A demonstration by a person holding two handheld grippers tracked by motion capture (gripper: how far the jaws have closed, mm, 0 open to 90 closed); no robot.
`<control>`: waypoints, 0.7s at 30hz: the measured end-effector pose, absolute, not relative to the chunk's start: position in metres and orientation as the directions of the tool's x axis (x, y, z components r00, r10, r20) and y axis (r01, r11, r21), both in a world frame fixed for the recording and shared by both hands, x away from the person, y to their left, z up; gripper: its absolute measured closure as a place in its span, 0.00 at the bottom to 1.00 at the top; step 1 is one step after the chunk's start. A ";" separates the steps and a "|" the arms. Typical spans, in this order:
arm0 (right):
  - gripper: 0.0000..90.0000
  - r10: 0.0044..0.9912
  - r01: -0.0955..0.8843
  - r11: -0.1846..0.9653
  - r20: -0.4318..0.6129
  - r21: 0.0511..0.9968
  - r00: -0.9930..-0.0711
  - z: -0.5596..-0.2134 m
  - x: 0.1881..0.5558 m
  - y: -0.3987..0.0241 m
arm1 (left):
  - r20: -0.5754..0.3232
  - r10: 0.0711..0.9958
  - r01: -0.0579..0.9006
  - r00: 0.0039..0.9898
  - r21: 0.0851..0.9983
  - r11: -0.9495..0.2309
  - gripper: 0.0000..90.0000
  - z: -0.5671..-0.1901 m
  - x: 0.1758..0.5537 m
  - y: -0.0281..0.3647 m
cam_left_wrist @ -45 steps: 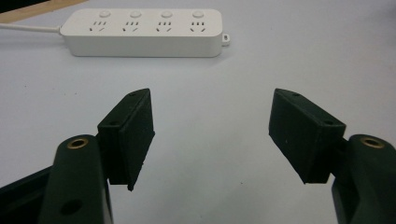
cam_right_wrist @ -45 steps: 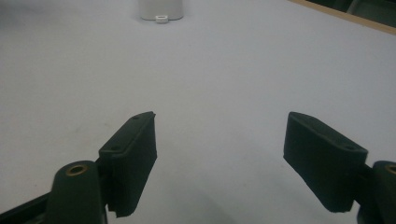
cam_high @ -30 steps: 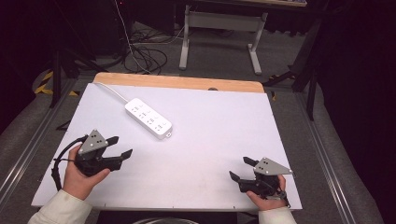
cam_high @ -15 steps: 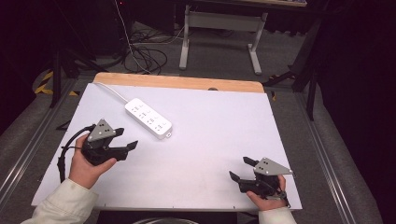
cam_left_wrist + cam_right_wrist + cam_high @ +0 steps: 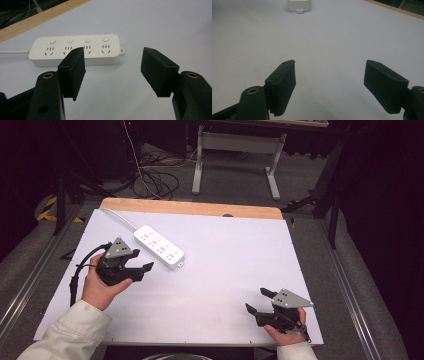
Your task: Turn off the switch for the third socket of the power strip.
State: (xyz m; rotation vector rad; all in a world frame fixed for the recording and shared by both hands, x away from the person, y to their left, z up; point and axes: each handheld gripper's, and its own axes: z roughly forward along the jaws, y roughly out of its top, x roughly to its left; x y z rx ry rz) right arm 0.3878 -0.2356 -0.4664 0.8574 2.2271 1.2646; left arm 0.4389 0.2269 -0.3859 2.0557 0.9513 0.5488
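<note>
A white tabletop (image 5: 220, 285) is seen, with a white power strip (image 5: 159, 246) at its far left. The left gripper (image 5: 142, 269) is held just beside it, fingers spread, seemingly approaching; closing around it would follow. The right gripper (image 5: 259, 301) is held well apart, fingers likewise spread.

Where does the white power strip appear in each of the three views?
High view: power strip lies upper left on the table, beside the left tongs.
Left gripper view: upper left, beyond the open jaws.
Right gripper view: its end at the top edge.
Shared landmark: wooden table edge.
</note>
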 end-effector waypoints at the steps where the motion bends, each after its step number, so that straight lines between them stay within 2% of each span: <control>1: 0.29 0.698 0.298 0.391 -0.069 0.871 -0.713 -0.466 0.388 -0.236 | 0.055 0.779 0.441 0.625 0.798 -0.411 0.41 -0.385 0.441 0.226; 13: 0.29 0.693 0.298 0.389 -0.063 0.872 -0.719 -0.467 0.388 -0.236 | 0.046 0.783 0.452 0.620 0.795 -0.404 0.46 -0.382 0.462 0.216; 21: 0.29 0.685 0.295 0.390 -0.061 0.872 -0.726 -0.467 0.388 -0.236 | 0.046 0.807 0.459 0.589 0.803 -0.381 0.58 -0.383 0.476 0.211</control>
